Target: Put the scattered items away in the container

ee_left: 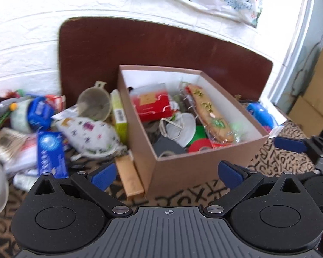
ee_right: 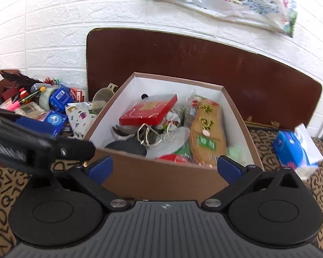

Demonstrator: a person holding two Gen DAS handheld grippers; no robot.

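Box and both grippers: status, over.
Left gripper open, empty. Right gripper open, empty. Box partly filled; clutter pile waits to its left. Nothing blocking.

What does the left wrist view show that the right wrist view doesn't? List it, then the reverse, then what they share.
Left wrist only: a tan wooden block against the box's left wall and a green carton beside it. Right wrist only: a black feather at far left. Both: the brown box, the red puzzle-pattern box inside it, and the blue tissue pack on the right.
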